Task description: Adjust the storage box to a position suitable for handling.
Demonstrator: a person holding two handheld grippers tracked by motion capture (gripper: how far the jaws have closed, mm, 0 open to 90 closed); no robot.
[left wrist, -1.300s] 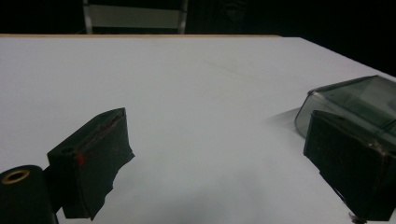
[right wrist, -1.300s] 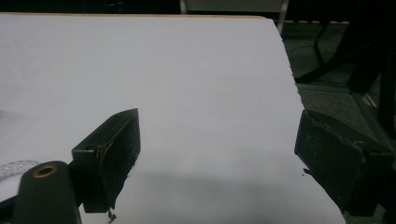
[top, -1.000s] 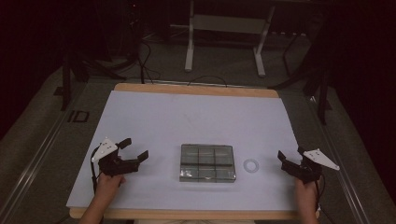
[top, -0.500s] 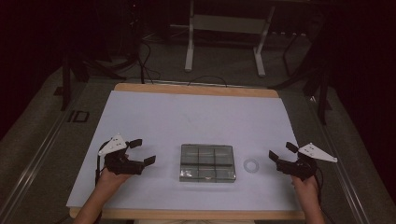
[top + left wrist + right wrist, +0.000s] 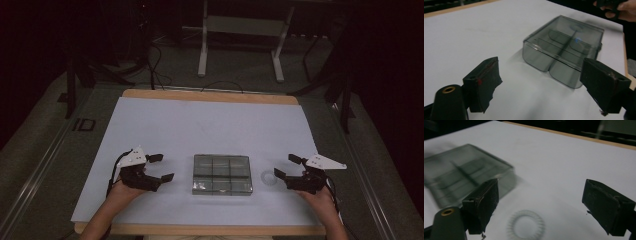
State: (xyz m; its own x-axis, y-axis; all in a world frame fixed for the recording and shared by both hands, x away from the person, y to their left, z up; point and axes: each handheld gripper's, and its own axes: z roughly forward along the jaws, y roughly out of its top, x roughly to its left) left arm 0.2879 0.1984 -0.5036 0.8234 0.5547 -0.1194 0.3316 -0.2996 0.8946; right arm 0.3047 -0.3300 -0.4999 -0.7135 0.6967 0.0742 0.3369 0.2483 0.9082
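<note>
A smoky clear plastic box (image 5: 222,174) with a lid and inner dividers lies flat on the white table top. A small clear coiled ring (image 5: 269,177) rests just right of it. My left gripper (image 5: 162,167) hovers left of the box, pointing at it; its jaws are open with nothing between them and have just been closing a little. In the left gripper view the box (image 5: 564,47) lies ahead of the left gripper (image 5: 544,80). My right gripper (image 5: 285,166) is open beside the ring. In its own view the right gripper (image 5: 544,200) stands over the ring (image 5: 526,224), with the blurred box (image 5: 461,180) to the left.
The white sheet covers a wooden table (image 5: 210,96) whose edge shows at the back. Dark floor, cables and a metal stand (image 5: 240,45) lie beyond. The person's other hand (image 5: 621,8) shows in the far corner of the left gripper view.
Both hands have drifted inward toward the box, the left one rightward and the right one leftward up to the ring. The box and ring have not moved.
</note>
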